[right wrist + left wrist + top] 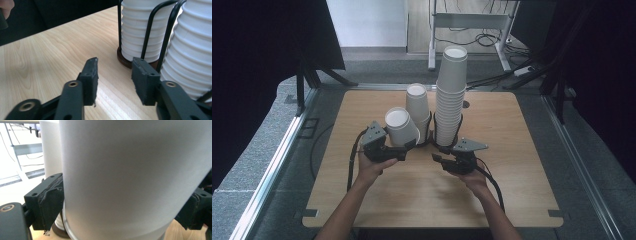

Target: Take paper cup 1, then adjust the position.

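My left gripper is shut on a white paper cup, which tilts with its open mouth up and toward the camera. In the left gripper view the cup is pressed between both black pads. Just behind it, a black wire holder carries a short stack of cups and a tall stack of cups. My right gripper stands open and empty near the foot of the tall stack. The right gripper faces the holder's brown base, with the ribbed stack at its right.
The wooden table has bare surface in front of and beside both hands. A white desk frame and floor cables lie beyond the far edge. Metal rails and dark curtains flank the table.
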